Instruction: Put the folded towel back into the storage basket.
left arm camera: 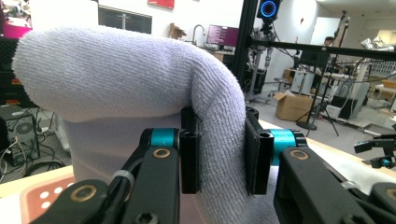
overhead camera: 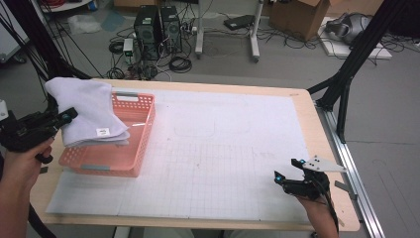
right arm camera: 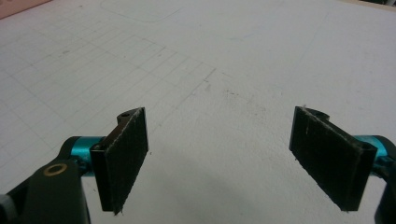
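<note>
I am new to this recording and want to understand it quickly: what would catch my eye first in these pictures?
First, the folded white towel, clamped in the left gripper at the table's left, above the pink basket. In the left gripper view, its thick fold is squeezed between the black pads. At the near right, the right gripper waits open over the white gridded mat, holding nothing.

My left gripper (overhead camera: 67,117) grips a folded white towel (overhead camera: 89,111) over the pink basket (overhead camera: 136,144) at the table's left. My right gripper (overhead camera: 288,170) sits open, near right.
</note>
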